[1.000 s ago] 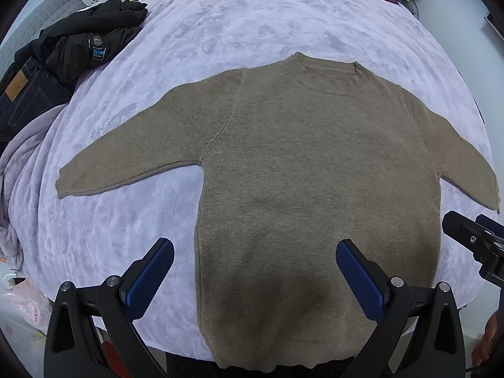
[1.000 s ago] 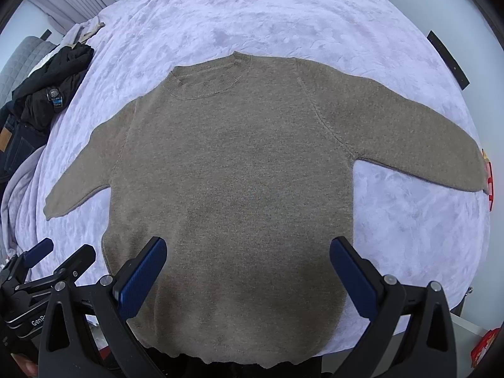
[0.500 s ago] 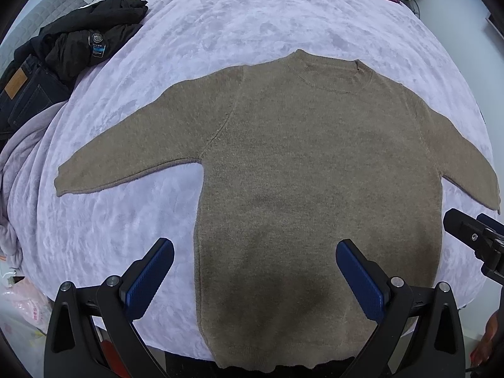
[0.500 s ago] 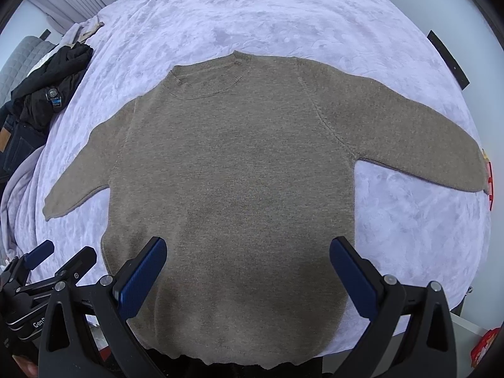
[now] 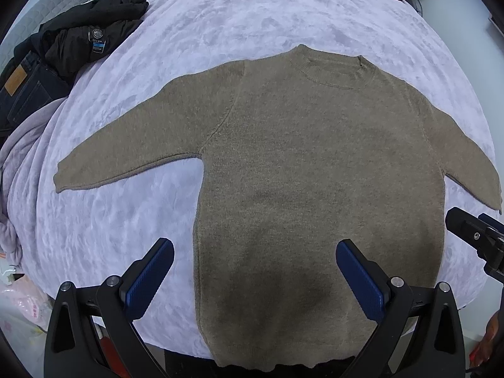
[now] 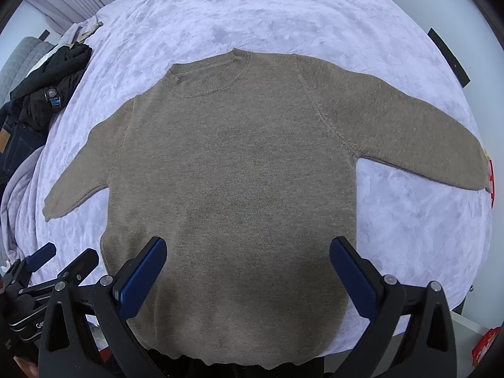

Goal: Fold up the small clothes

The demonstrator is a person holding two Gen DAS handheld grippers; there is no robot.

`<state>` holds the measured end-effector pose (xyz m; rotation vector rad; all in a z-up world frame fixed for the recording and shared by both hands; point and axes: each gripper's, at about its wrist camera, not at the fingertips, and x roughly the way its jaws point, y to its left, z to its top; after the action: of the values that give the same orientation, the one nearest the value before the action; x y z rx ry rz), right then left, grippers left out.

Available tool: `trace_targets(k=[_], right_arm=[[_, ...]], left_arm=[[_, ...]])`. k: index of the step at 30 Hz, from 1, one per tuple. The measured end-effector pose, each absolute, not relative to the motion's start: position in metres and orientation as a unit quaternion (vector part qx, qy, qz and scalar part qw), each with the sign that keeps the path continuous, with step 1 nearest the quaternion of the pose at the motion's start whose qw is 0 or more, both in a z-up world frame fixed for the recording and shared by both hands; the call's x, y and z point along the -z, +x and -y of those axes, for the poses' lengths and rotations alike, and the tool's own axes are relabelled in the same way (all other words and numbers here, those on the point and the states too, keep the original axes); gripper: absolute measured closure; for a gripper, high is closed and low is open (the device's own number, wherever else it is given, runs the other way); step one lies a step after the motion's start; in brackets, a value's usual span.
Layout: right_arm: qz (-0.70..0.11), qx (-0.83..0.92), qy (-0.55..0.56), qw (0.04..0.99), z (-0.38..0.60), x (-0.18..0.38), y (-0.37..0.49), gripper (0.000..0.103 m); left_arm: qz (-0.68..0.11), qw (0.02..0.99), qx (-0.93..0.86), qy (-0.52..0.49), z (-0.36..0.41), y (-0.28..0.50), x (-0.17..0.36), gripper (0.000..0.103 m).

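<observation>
Brown sweater lies flat, filling the middle of both frames on the lilac bedspread, sleeves spread, collar toward the top. My left gripper hangs above the hem at the bottom of its view, fingers wide apart, holding nothing. My right gripper likewise: blue pads spread, nothing between them. A dark clothes pile sits upper left, well apart from the sweater.

Lilac bedspread, brown sweater flat, dark clothes at edge
</observation>
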<state>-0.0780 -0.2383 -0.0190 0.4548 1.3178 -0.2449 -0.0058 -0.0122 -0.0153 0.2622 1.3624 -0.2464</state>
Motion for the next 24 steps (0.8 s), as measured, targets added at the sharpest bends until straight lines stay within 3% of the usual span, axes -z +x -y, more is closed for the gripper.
trace_targets(k=[24], right_arm=[[-0.605,0.11,0.212,0.76,0.236,0.027,-0.079,0.0]], left_arm=[[-0.633,0.756,0.112,0.123,0.013,-0.011,0.026,0.0]])
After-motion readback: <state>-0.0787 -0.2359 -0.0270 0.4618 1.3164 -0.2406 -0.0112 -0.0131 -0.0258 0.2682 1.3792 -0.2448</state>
